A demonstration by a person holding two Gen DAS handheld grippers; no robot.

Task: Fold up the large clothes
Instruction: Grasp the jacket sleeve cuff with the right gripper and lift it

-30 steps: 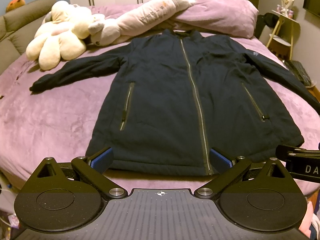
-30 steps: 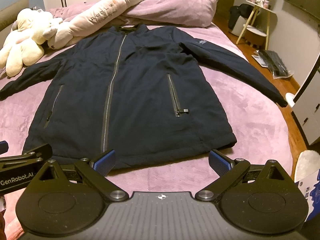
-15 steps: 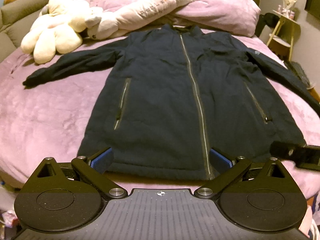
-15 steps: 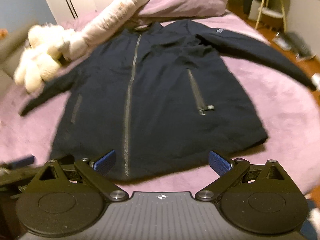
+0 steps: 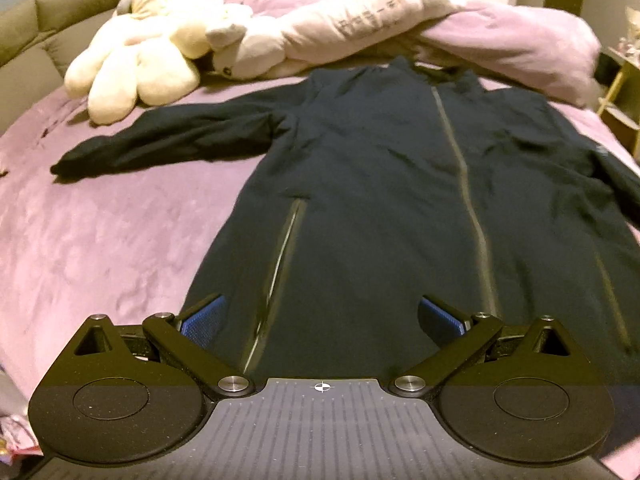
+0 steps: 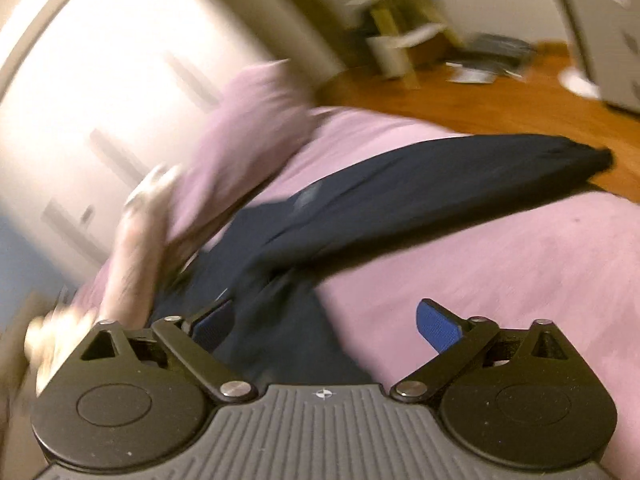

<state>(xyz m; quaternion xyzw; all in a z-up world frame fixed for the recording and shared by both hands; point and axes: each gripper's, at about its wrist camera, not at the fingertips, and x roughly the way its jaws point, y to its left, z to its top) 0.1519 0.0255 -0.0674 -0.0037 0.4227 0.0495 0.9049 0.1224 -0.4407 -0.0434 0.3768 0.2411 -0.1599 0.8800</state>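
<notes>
The dark navy jacket (image 5: 400, 208) lies flat and face up on the purple bedspread (image 5: 100, 240), zipped closed. Its long axis runs from the hem nearest the left camera up to the collar, which points at the purple pillow (image 5: 520, 52) at the head of the bed. One sleeve (image 5: 168, 144) stretches out sideways from the jacket toward the cream plush toy (image 5: 140, 60); in the right wrist view the other sleeve (image 6: 460, 184) reaches out across the bedspread to the bed's edge, its cuff over the wooden floor (image 6: 500, 108).

The left gripper (image 5: 320, 320) hangs over the jacket's lower front with its blue pads spread wide, the pocket zip (image 5: 280, 272) seen between them; nothing is gripped, and whether the pads brush the cloth cannot be told. The right gripper (image 6: 328, 320) is likewise released: its jaws stand wide and have just been closing a little, with the jacket's side and bare bedspread between them but nothing pinched.

Compared with a second ago, the left camera sits closer in over the jacket, so the hem has dropped out of sight. The right view has rolled and swung toward the jacket's far sleeve, and is heavily blurred.
</notes>
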